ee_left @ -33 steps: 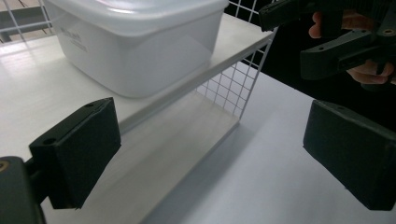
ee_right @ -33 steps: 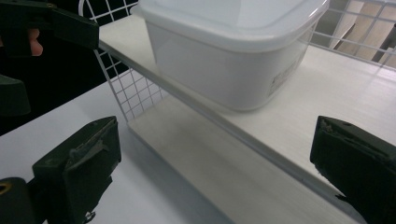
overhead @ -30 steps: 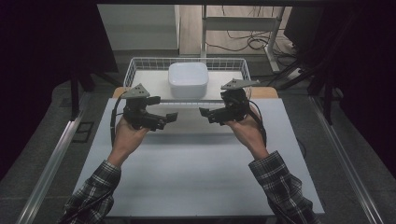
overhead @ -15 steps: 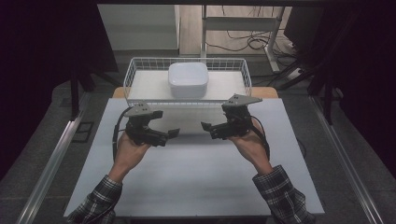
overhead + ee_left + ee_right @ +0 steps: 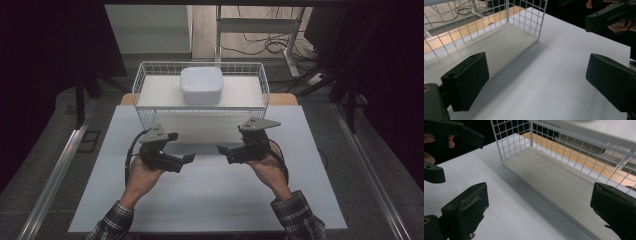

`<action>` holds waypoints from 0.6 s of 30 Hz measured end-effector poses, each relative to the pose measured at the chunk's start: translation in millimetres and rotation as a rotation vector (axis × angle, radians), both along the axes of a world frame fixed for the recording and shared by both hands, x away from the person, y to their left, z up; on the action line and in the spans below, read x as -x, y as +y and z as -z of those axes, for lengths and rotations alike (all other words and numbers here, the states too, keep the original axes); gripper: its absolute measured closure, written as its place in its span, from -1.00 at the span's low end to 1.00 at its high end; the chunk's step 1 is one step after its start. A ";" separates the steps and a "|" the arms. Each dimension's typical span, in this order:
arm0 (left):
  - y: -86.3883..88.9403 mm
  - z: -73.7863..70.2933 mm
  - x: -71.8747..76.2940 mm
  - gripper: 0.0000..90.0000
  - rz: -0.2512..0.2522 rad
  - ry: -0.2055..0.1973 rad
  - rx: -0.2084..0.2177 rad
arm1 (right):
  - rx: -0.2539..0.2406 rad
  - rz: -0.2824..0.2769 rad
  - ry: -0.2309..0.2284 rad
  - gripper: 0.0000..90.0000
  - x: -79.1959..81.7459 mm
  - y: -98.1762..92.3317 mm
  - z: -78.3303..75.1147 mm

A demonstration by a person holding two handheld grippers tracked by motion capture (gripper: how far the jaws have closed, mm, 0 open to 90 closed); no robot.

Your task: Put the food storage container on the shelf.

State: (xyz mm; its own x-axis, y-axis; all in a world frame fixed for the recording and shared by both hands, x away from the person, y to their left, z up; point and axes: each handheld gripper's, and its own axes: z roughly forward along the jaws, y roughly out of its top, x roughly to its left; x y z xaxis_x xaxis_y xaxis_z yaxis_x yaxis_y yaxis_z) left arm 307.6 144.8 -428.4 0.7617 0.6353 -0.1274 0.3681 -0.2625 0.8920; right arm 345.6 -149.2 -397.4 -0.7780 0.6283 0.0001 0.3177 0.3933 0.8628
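Note:
My left gripper (image 5: 183,158) and right gripper (image 5: 224,150) hover over the middle of the white tabletop (image 5: 210,205), tips pointing at each other a short gap apart. Both are open and hold nothing. In the left gripper view its jaws stand wide around bare table (image 5: 549,82), and the other hand's gripper (image 5: 607,15) shows at the top right. The right gripper view shows the right gripper (image 5: 539,210) wide open too. Behind both stands a white wire basket (image 5: 200,120) with a white square bowl (image 5: 201,85) in it.
The basket's near wall (image 5: 529,15) and pale floor board (image 5: 559,180) lie just ahead of both grippers. A wooden strip (image 5: 283,98) runs behind the basket. Metal rails (image 5: 55,170) flank the table; cables (image 5: 260,45) lie on the floor beyond.
Both hands have drawn back from the basket's front toward the person, to the middle of the table. The jaws stay open and empty.

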 end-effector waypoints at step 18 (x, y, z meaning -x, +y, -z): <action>-3.3 32.4 24.9 -0.88 0.021 0.028 -0.034 | 0.029 -0.026 -0.008 -0.97 25.3 -15.0 33.7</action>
